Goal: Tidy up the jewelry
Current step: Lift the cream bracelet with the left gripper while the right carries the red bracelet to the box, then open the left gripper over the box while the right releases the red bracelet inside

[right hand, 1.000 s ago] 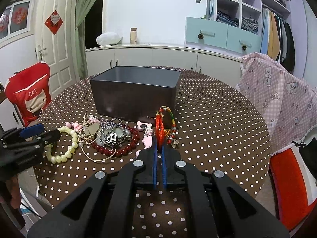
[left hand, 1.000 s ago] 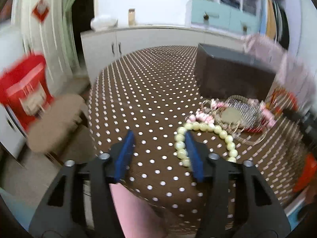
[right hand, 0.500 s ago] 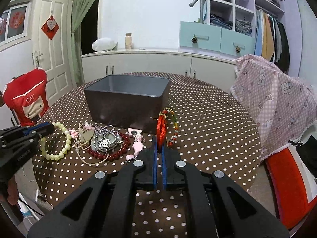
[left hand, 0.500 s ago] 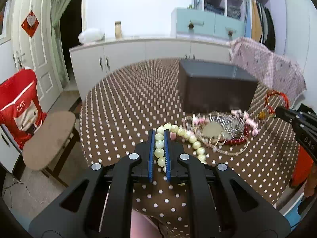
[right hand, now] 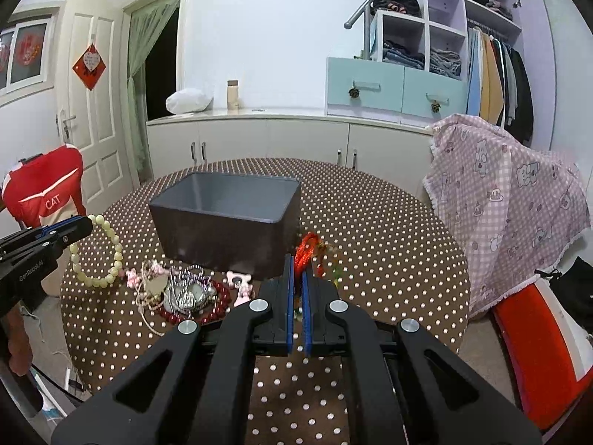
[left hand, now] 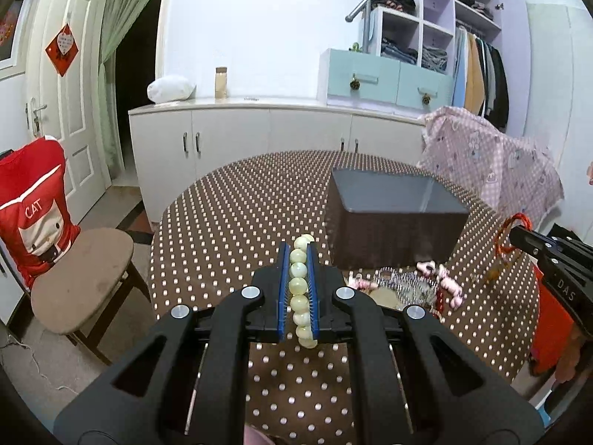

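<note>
Round table [right hand: 389, 237] under a brown cloth with white dots. Resting on it:
- dark grey open box [right hand: 226, 230], rectangular, toward the far middle.
- heap of jewelry [right hand: 185, 293] just in front of the box's near wall: silver chain, dark red beads [right hand: 218, 296], thin pale-bead strand trailing toward the near edge (tangled; separate pieces hard to tell apart).
- small pink pieces [right hand: 241, 285] beside the heap, close to the box's near corner; more pink bits [right hand: 133, 278] at the heap's left side.

From the left wrist view: same box [left hand: 393, 230], heap [left hand: 404, 289] at its near wall.
</note>
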A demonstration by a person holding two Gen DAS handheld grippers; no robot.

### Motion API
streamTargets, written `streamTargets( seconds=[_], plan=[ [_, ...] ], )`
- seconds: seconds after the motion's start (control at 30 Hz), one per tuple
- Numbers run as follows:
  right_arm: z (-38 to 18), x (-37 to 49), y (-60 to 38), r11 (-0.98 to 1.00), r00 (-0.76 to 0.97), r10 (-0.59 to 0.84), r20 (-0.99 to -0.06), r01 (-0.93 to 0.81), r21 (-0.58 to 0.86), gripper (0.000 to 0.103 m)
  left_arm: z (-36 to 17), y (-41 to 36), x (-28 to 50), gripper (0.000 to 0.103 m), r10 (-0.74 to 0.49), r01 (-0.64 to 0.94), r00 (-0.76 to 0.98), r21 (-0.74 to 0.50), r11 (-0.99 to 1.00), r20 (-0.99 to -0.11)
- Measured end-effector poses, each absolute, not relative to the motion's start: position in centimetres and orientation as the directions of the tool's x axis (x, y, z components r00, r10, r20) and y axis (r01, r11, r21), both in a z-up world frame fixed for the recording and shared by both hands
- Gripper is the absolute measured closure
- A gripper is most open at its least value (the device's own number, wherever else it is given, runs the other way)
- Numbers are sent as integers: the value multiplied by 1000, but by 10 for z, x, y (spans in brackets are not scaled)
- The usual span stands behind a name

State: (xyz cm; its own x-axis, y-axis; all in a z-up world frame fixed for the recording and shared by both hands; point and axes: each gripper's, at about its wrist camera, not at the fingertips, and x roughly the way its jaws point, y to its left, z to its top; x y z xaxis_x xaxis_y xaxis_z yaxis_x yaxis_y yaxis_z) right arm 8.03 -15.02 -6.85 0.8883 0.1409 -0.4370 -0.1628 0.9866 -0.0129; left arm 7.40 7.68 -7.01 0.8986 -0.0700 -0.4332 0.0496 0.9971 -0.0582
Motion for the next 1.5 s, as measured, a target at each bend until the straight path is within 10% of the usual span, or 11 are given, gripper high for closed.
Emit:
streamTargets(
  seconds=[1.13,1.3,1.4,1.5],
  plan=[
    [-15,141,-135,927,864,354,-359,-376,10,99,-30,37,143,93,-204,189,918,-75,979,-341],
    [-17,148,-138,933,864,336,-375,-360,7,55,-32,33,150,93,-202,190,913,-69,979,-354],
    [-21,149,-139,931,859,337,-385,-365,0,52,-35,32,157,92,-202,190,901,-69,979,-384],
    [-23,150,-139,927,853,348,-390,-376,4,52,-37,32,161,66,-200,185,896,-76,980,-397]
  ],
)
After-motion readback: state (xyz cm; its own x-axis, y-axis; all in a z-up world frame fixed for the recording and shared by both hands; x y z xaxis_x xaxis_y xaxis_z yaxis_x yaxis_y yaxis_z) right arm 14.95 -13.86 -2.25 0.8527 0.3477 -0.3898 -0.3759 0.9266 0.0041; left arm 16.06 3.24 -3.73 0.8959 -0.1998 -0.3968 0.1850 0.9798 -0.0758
